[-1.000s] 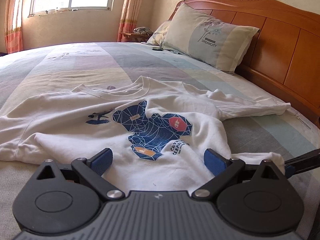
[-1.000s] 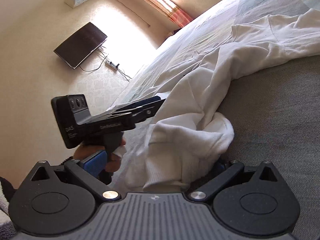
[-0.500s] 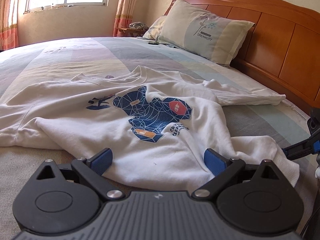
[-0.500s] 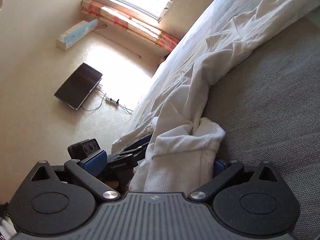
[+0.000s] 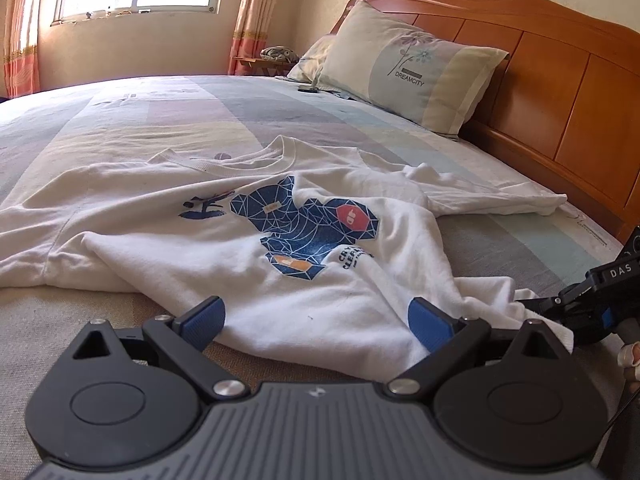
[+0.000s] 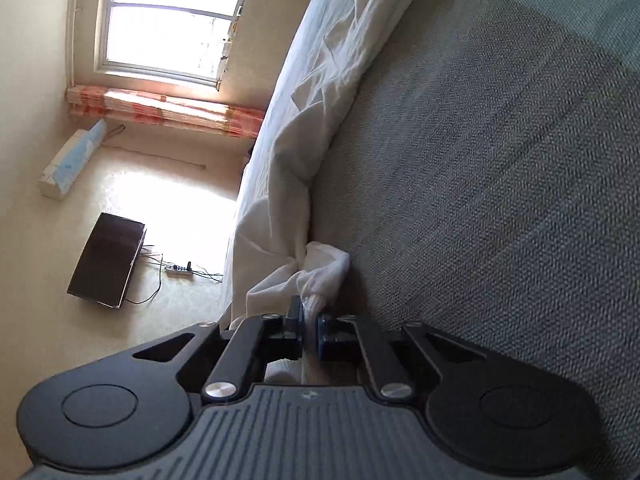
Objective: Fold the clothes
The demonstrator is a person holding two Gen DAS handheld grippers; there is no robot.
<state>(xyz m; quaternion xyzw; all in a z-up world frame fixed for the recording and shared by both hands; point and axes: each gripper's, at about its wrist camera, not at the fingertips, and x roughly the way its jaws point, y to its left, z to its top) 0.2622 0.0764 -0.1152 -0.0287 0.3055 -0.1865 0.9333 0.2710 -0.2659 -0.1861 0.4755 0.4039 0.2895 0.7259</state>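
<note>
Right gripper (image 6: 308, 330) pinches white t-shirt (image 5: 224, 248) hem corner, pads pressed on cloth. Left gripper (image 5: 316, 320) spread, hem edge just ahead between its fingers, not gripped. Shirt lies print-up near bed (image 5: 520, 240) front edge, long axis running away toward collar, far from both. Likely next: left closes on hem.

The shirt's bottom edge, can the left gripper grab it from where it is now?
Probably yes. The left gripper is open, and the white shirt's bottom edge lies right between its blue fingers with nothing on top. The right gripper is shut on the shirt's corner, off to the side.
</note>
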